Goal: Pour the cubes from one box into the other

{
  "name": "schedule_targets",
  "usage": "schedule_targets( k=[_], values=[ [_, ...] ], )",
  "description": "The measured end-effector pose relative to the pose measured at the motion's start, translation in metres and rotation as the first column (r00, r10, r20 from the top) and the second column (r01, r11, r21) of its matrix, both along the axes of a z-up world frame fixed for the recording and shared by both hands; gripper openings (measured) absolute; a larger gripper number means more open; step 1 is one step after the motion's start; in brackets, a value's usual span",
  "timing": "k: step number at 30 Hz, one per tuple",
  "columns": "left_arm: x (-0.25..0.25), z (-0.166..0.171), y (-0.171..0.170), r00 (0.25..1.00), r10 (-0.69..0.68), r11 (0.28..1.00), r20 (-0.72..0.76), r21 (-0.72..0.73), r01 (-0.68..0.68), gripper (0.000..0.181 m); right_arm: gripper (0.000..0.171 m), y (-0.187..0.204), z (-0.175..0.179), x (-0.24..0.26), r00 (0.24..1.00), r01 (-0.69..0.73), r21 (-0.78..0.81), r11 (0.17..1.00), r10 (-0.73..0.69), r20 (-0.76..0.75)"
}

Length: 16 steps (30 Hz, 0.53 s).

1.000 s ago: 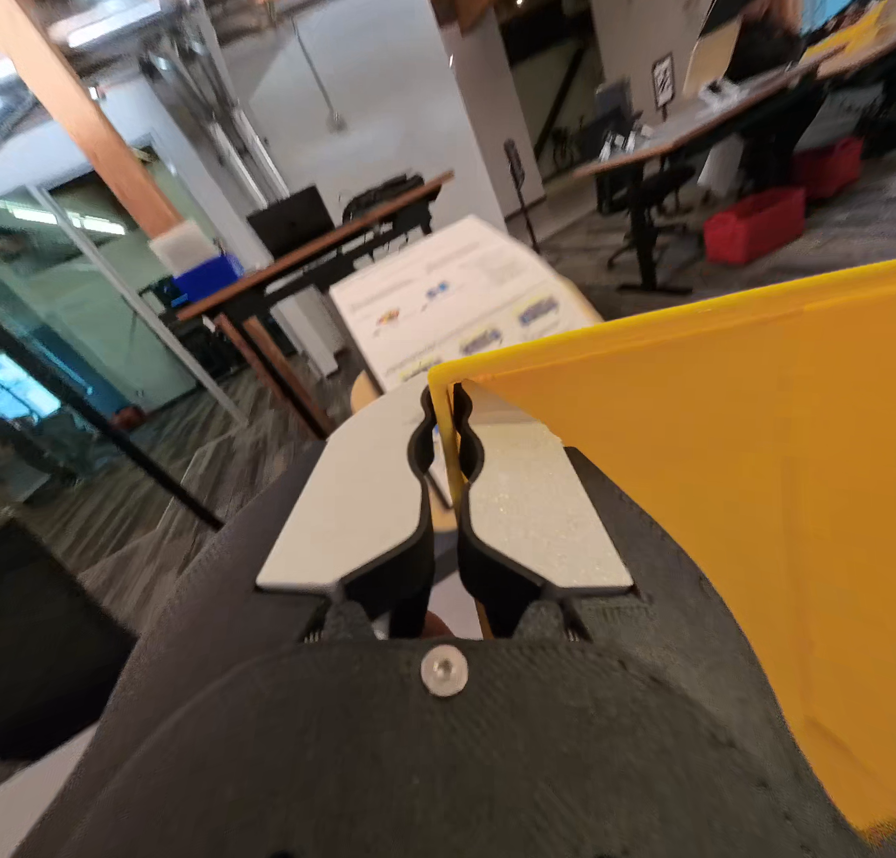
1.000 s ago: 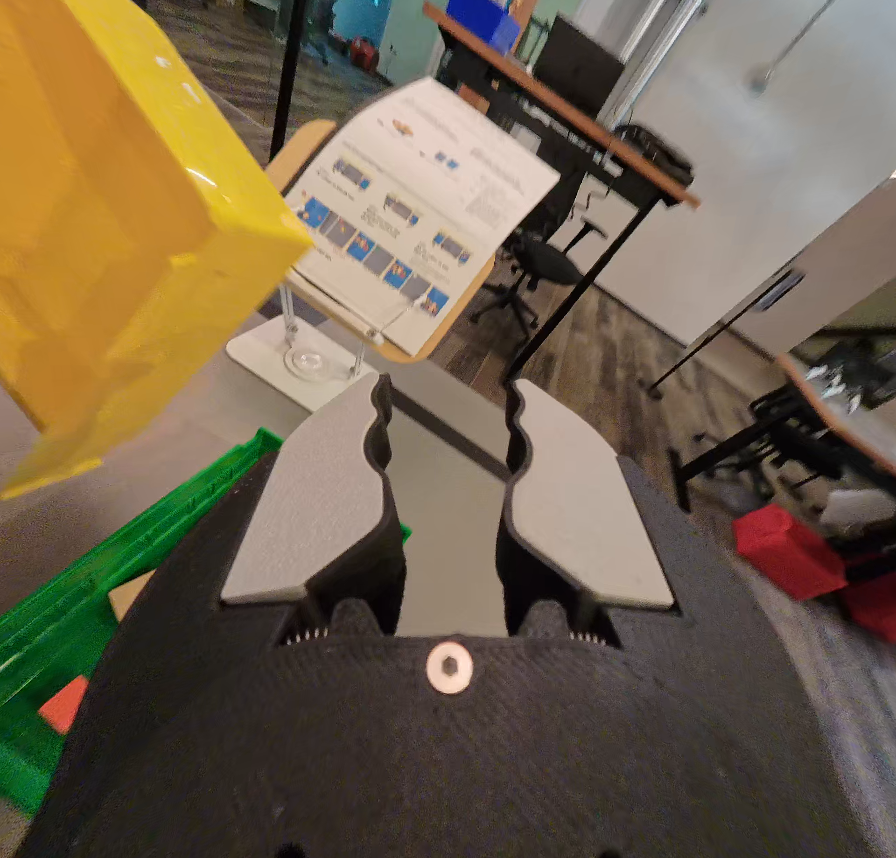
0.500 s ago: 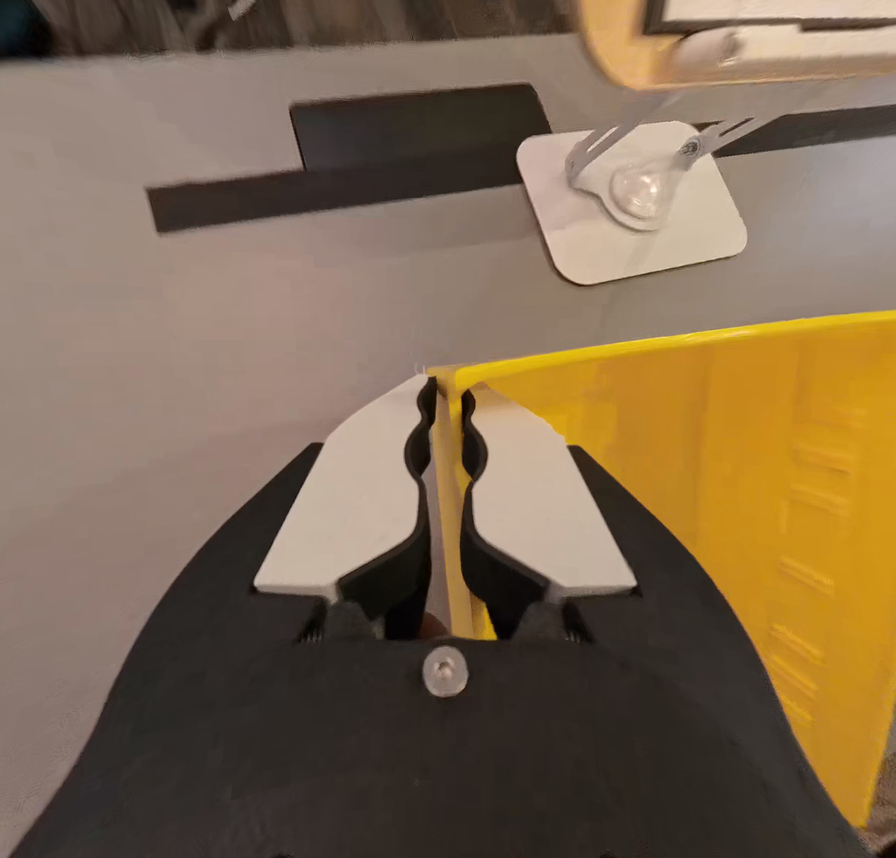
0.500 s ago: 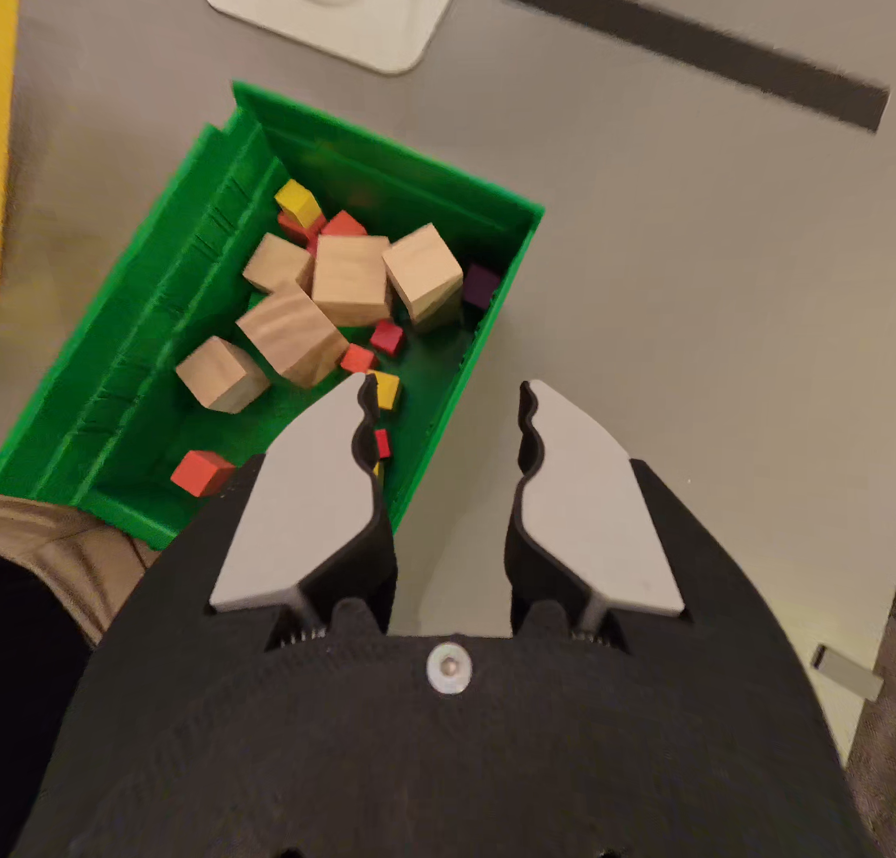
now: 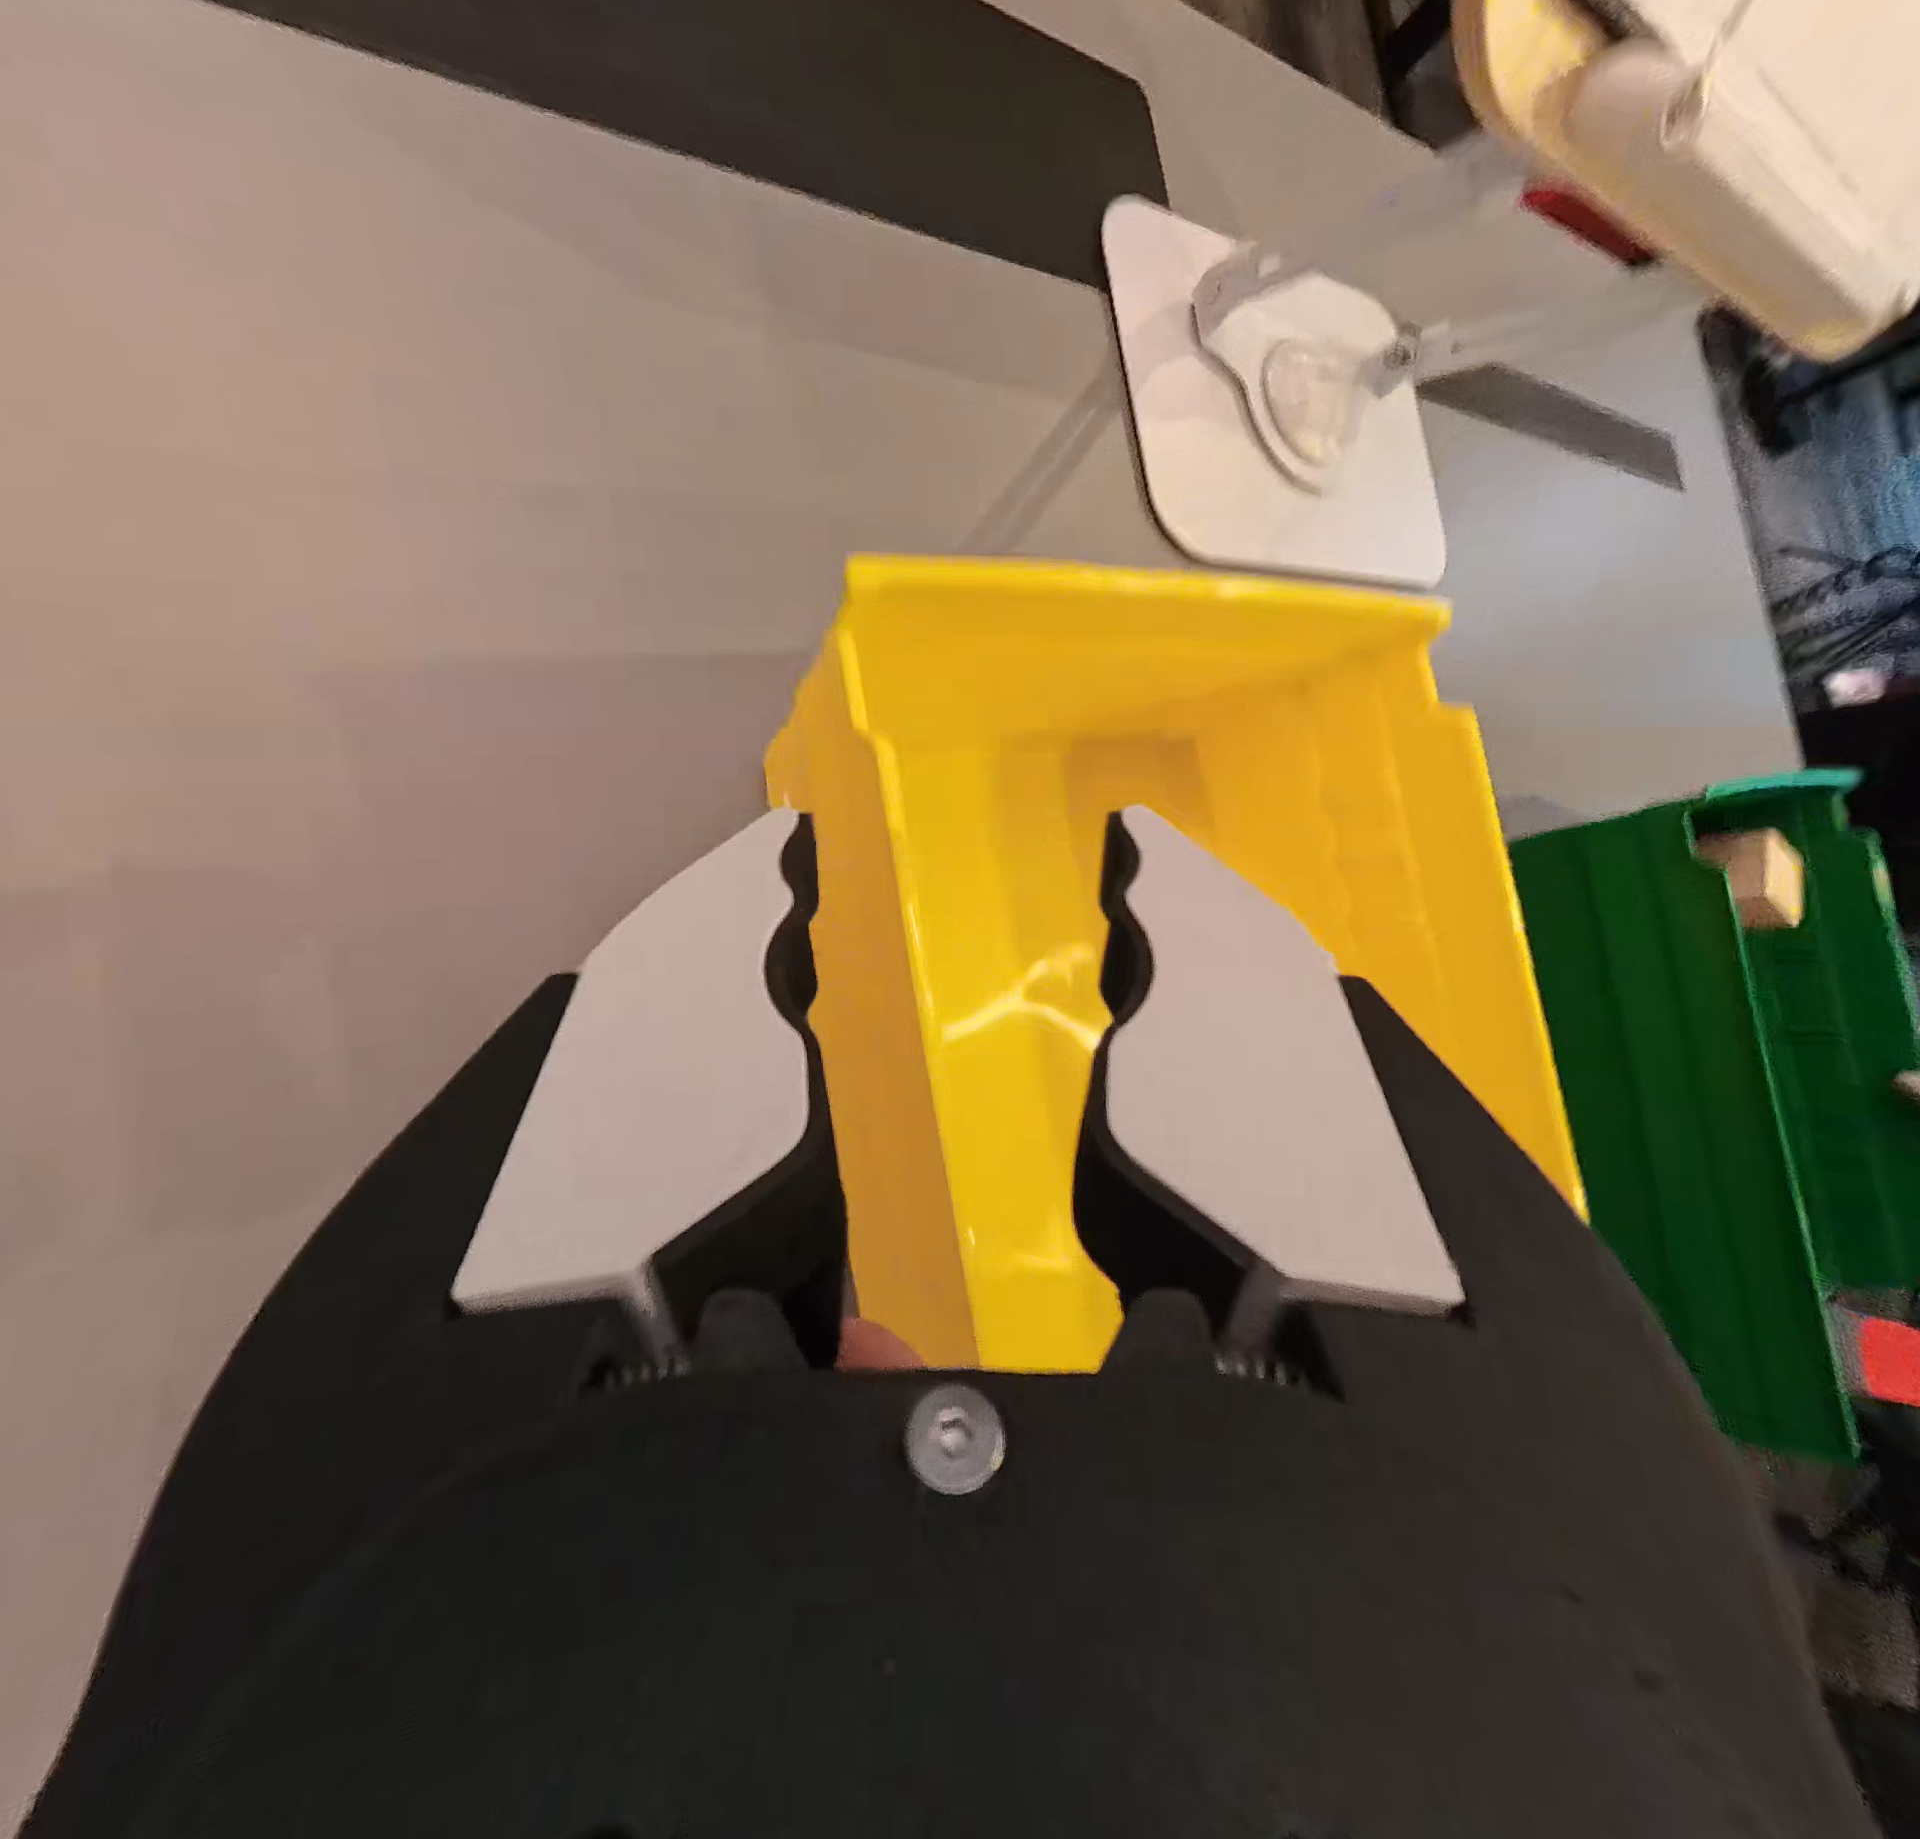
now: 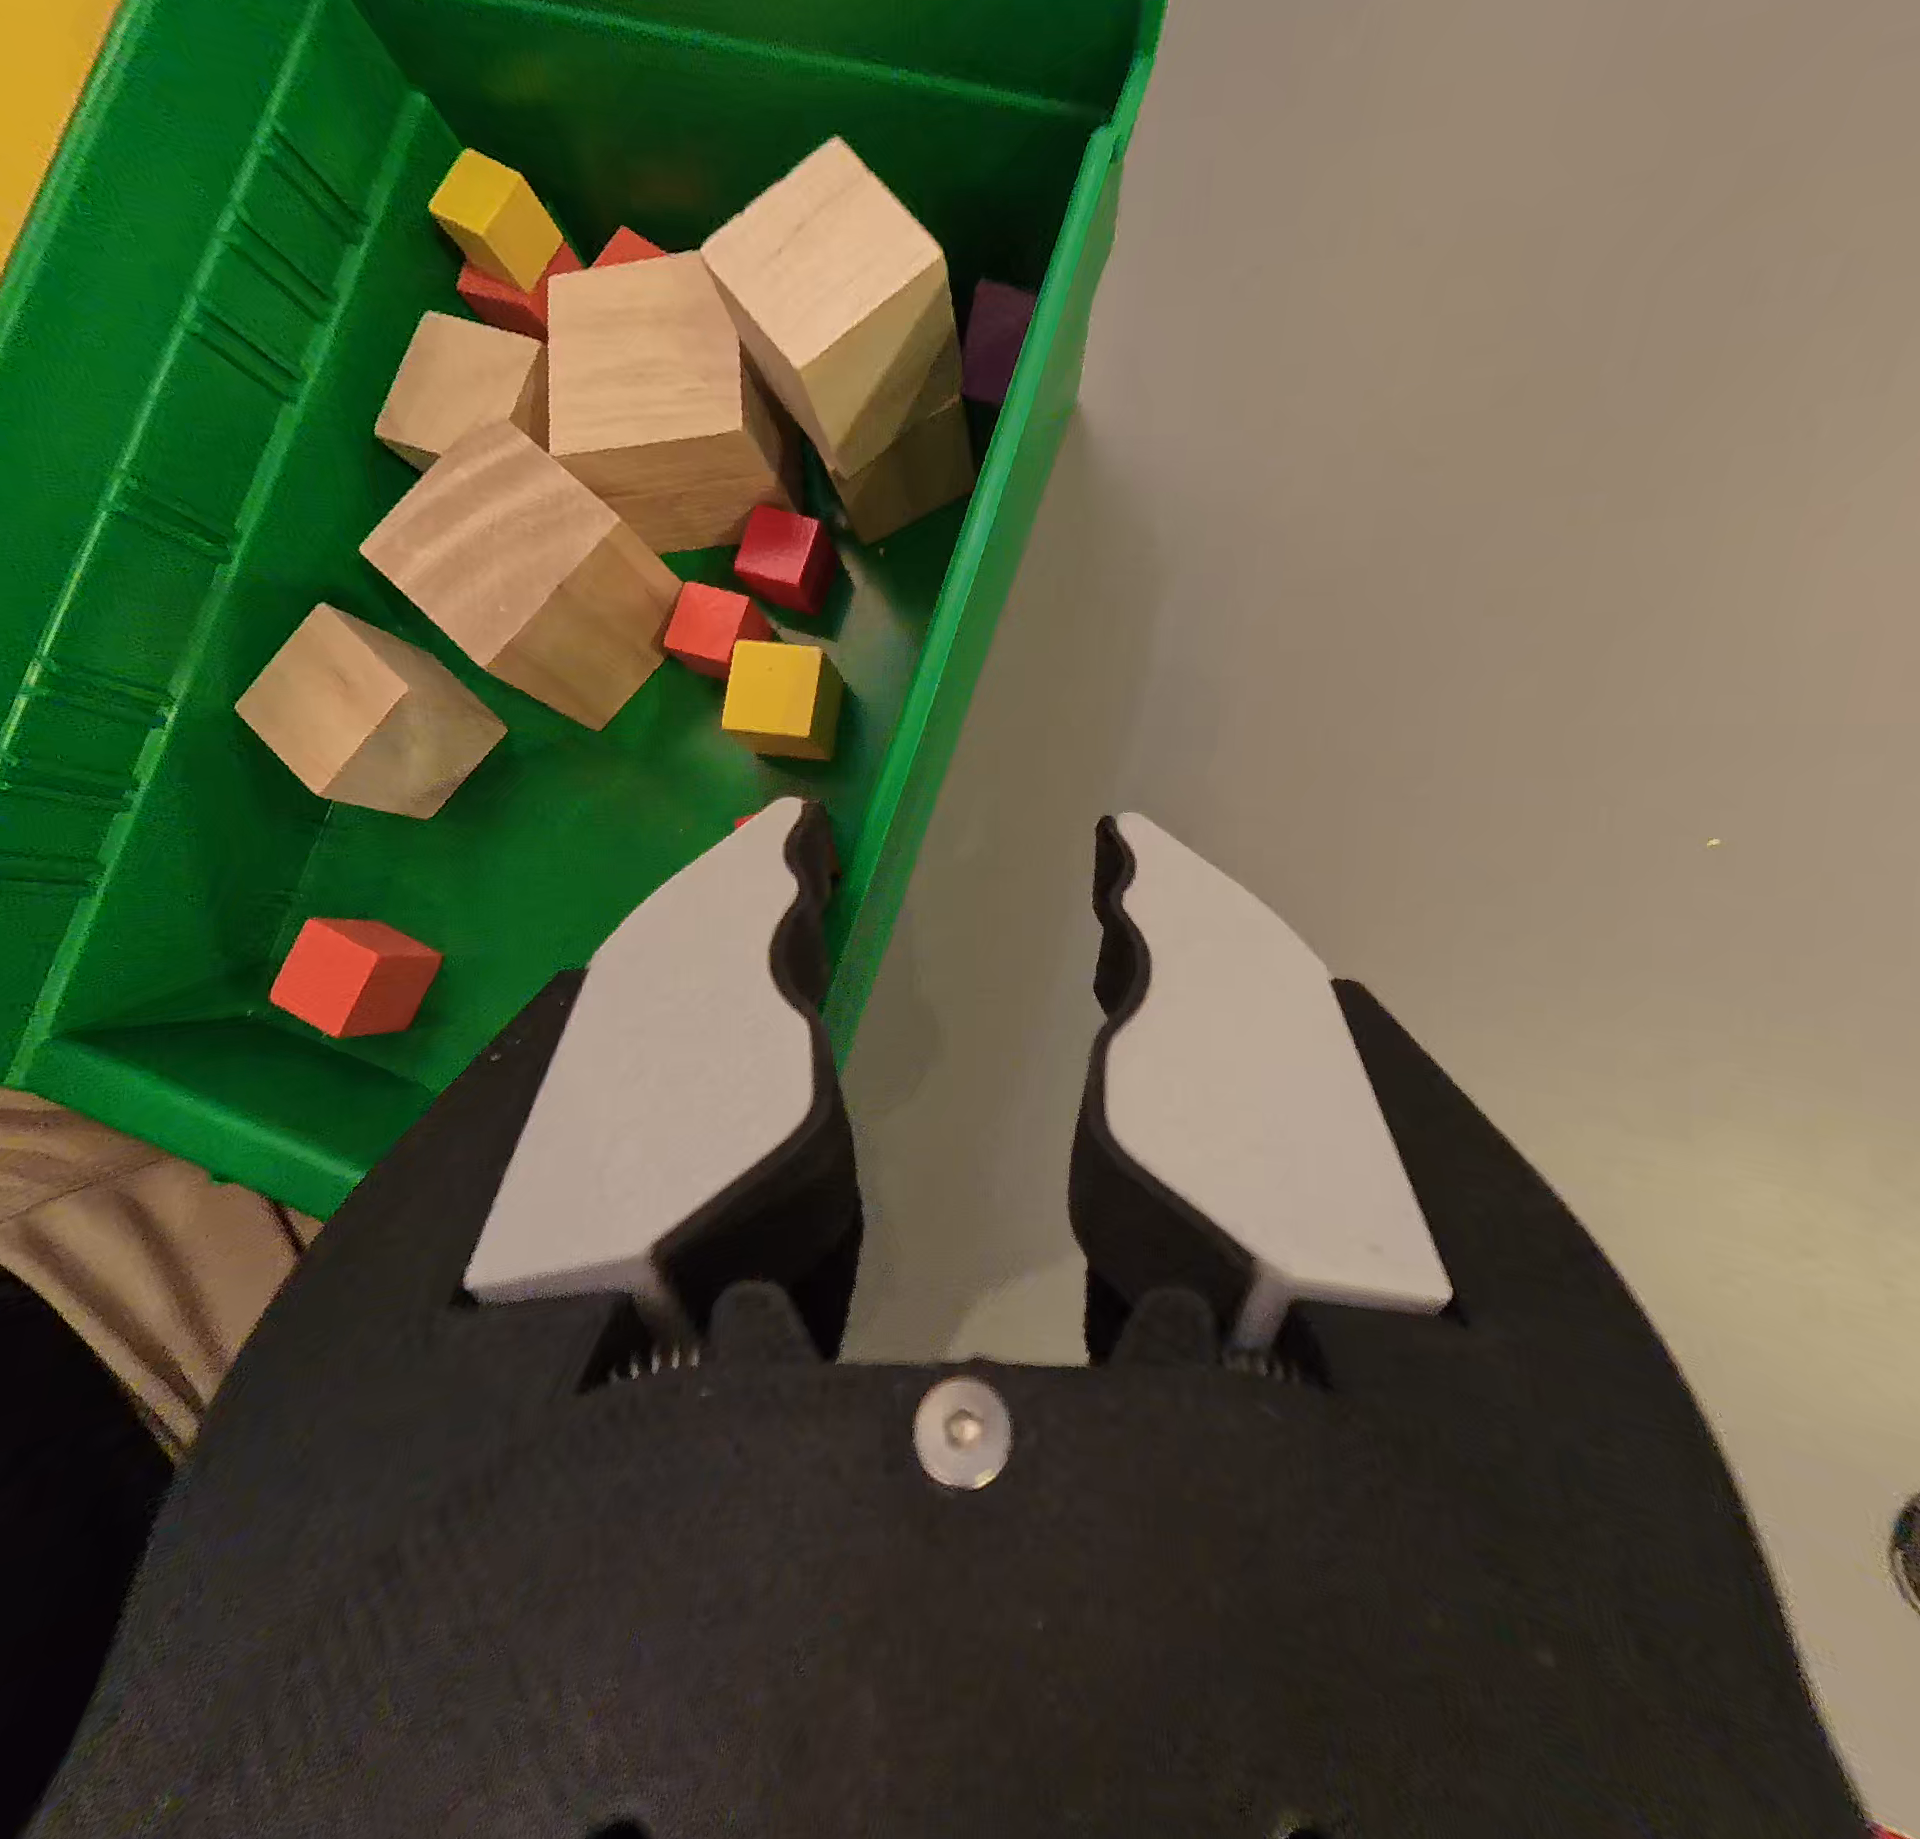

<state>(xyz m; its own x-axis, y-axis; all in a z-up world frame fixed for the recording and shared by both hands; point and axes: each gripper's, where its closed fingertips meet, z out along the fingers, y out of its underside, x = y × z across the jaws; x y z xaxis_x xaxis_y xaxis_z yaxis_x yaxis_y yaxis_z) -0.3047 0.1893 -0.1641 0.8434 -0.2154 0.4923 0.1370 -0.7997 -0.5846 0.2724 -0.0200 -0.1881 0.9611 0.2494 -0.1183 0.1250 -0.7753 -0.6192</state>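
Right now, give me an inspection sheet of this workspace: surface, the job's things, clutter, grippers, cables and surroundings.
Surface: grey table with black strips at the far edge.
Job's things: yellow box with no cubes seen inside, beside the green box, which holds wooden cubes and small red, yellow and purple ones.
Clutter: white stand base carrying a tilted board.
Grippers: left gripper open, fingers either side of the yellow box wall; right gripper open, over the green box's right wall.
Cables: nothing seen.
Surroundings: dark floor beyond the table.
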Motion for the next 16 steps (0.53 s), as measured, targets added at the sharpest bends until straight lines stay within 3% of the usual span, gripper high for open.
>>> schedule_targets(
  k=[1,8,12,16],
  values=[
    [0.002,-0.002,-0.014,0.999,-0.022,1.000,-0.030,-0.007,0.022,0.057,0.045,-0.002,-0.003,-0.002,1.000,-0.004,-0.006,1.000,0.004,-0.008],
    [0.012,-0.037,-0.106,0.990,-0.040,0.998,-0.138,-0.062,0.032,0.059,0.034,-0.004,-0.011,-0.012,0.999,-0.027,-0.007,1.000,0.027,-0.047],
    [0.015,-0.056,-0.138,0.984,-0.053,0.995,-0.170,-0.096,0.037,0.039,0.024,-0.005,-0.010,-0.020,0.993,-0.038,-0.001,0.999,0.038,-0.114],
    [0.010,-0.070,-0.146,0.965,-0.069,0.994,-0.254,-0.104,0.043,0.025,0.009,-0.005,-0.009,-0.032,0.989,-0.062,0.006,0.998,0.062,-0.134]
  ],
)
